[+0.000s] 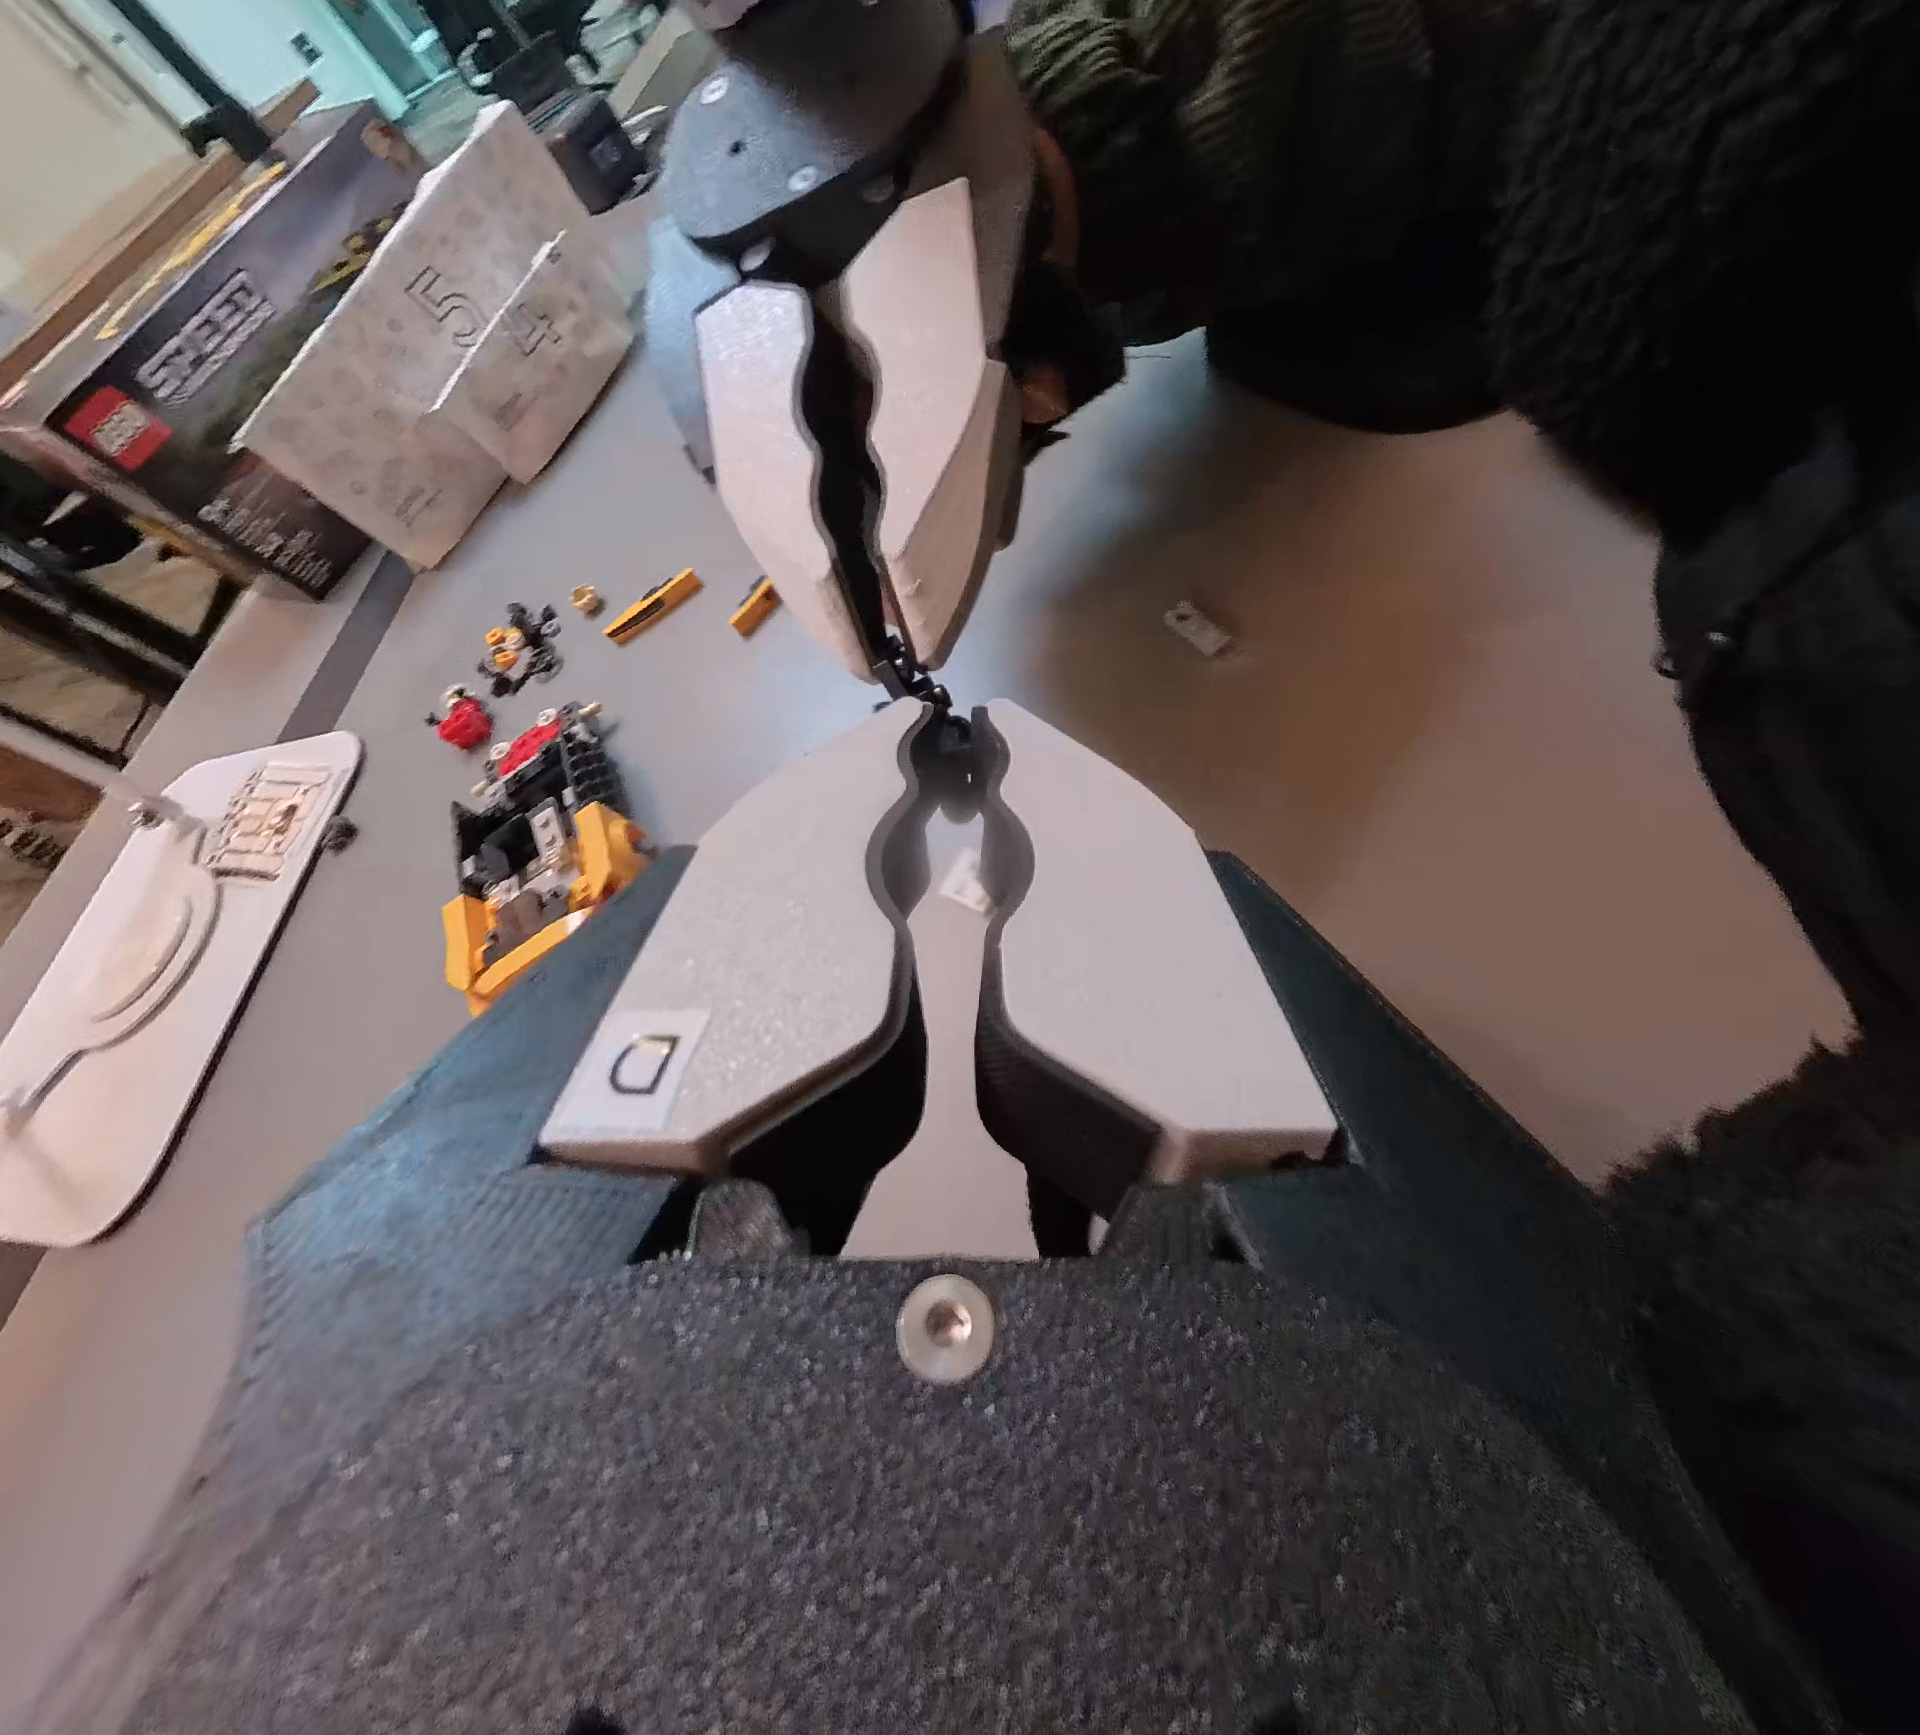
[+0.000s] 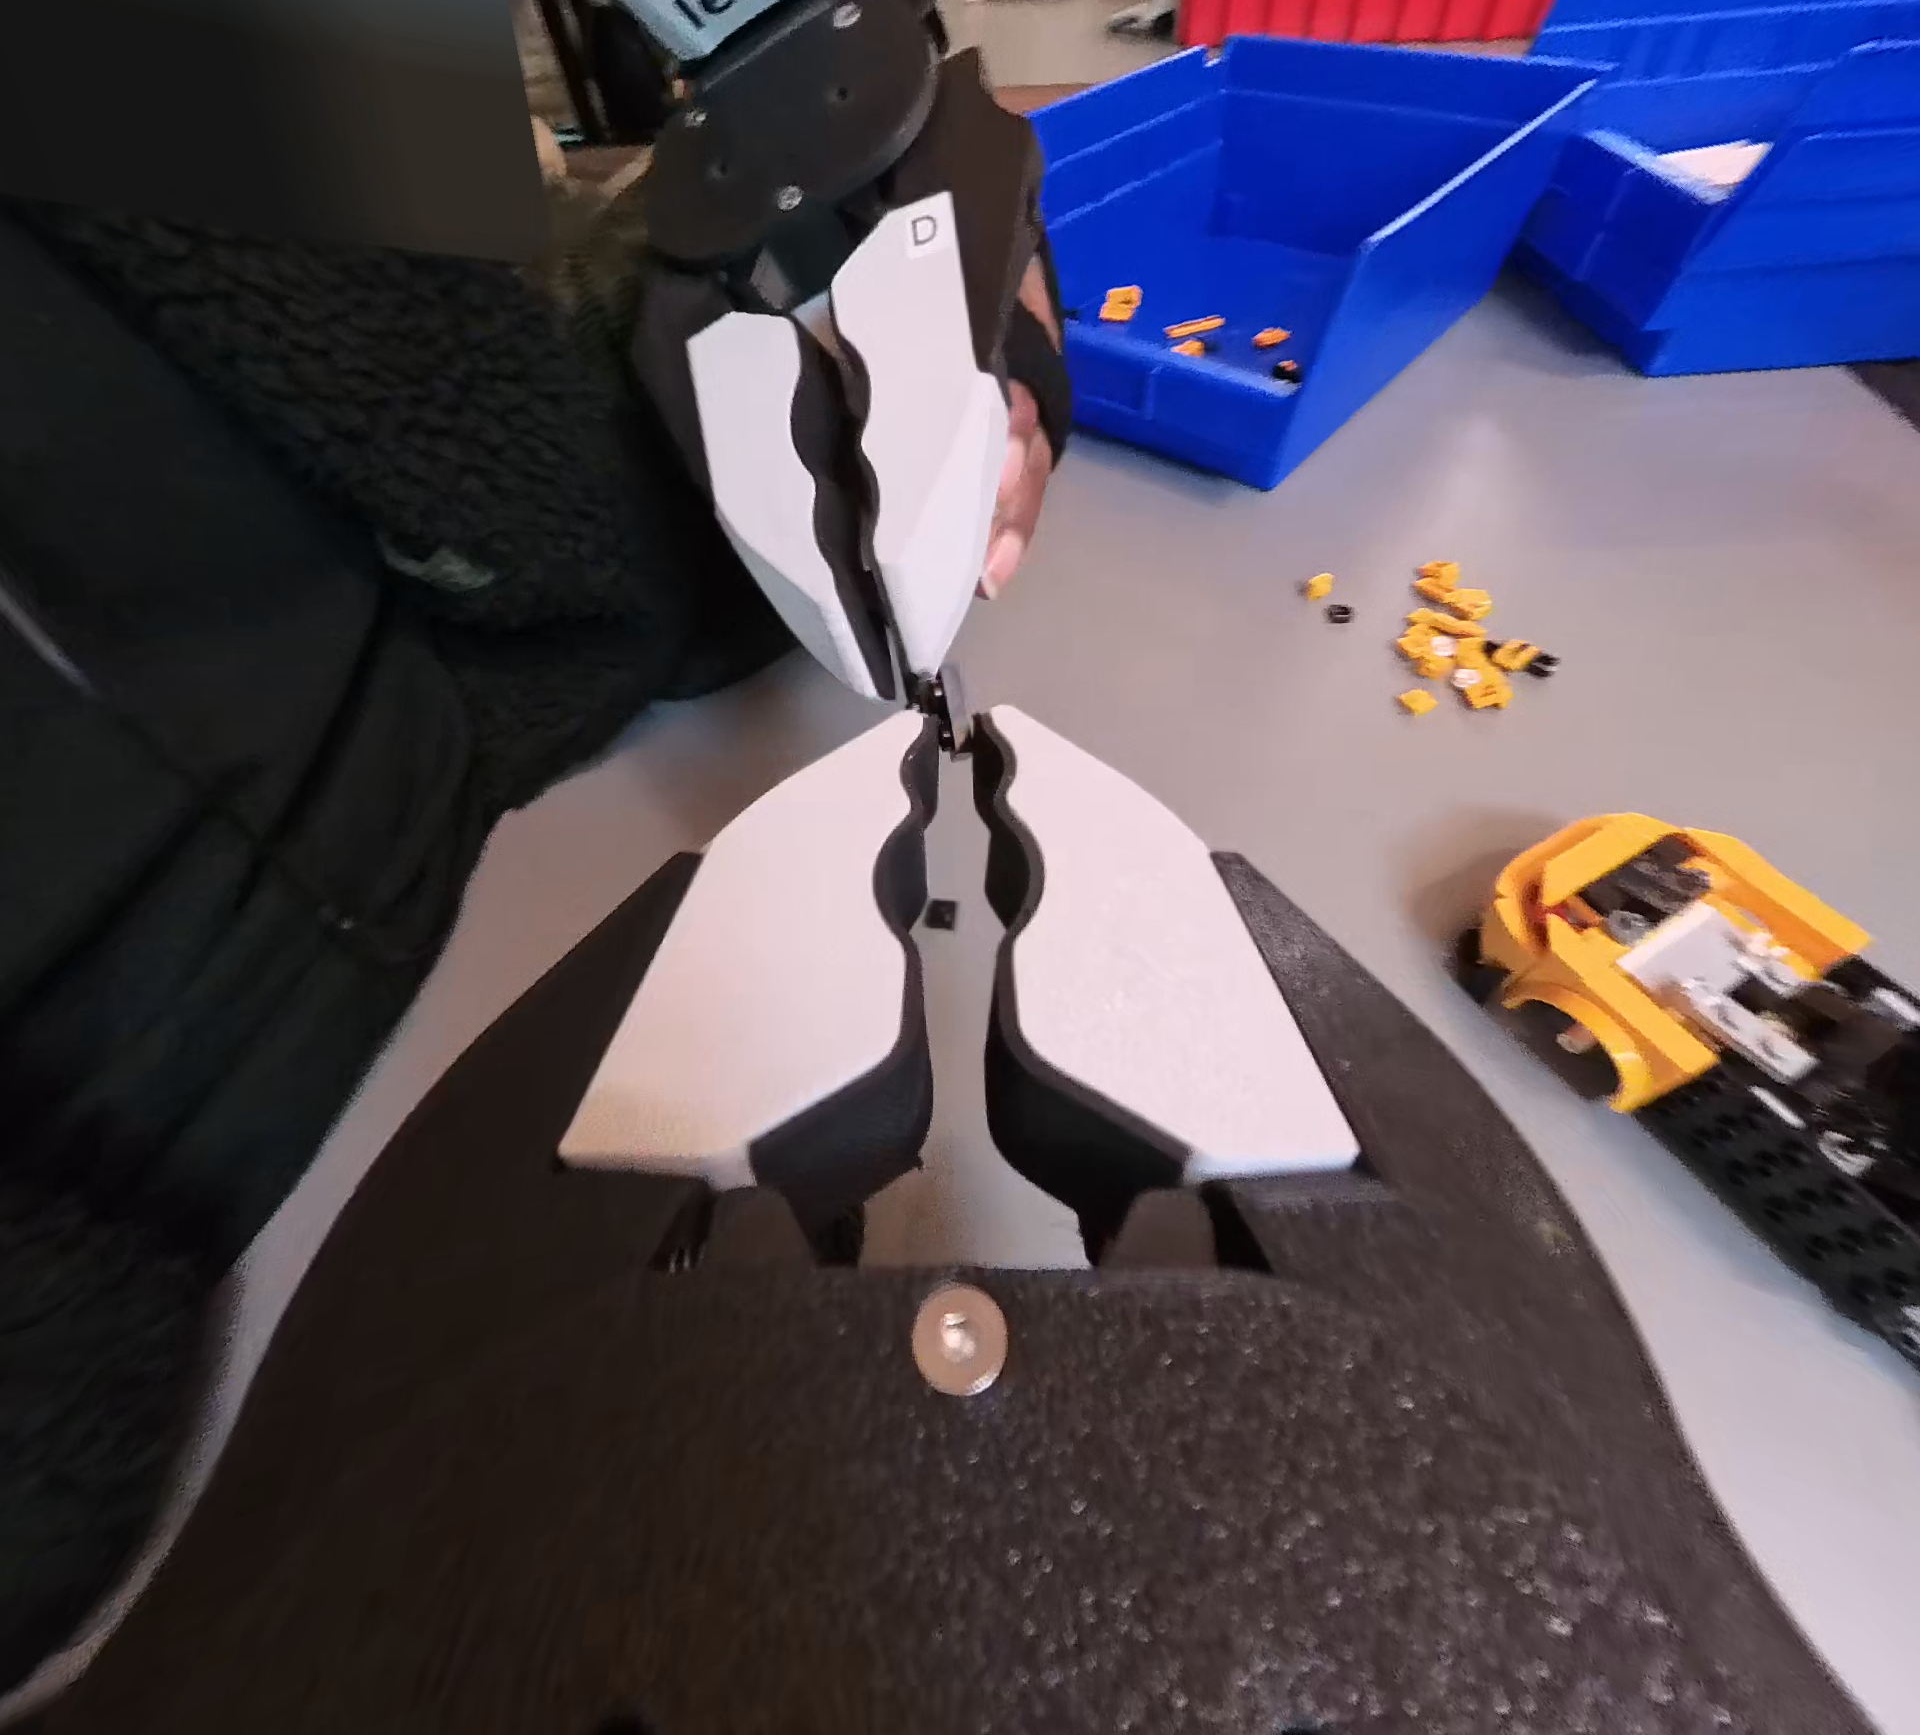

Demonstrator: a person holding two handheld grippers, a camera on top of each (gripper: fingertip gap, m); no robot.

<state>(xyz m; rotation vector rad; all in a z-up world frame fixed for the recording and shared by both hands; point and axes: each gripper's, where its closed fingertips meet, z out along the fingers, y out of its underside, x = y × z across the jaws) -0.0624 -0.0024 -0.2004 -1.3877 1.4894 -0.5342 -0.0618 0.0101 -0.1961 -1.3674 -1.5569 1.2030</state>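
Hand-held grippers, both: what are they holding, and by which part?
The left hand-held gripper and right hand-held gripper meet tip to tip, each pinching one end of a small black brick assembly at its fingertips, above the table.

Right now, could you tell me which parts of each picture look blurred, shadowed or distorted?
Left wrist view: sleeve and small grey piece smeared, brownish shadow on the table, edges bowed. Right wrist view: blue bins soft, yellow car fairly sharp, edges bowed.

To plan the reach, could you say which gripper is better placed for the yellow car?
Probably the left gripper: the yellow car lies beside it, though it and the right gripper both pinch small black parts.
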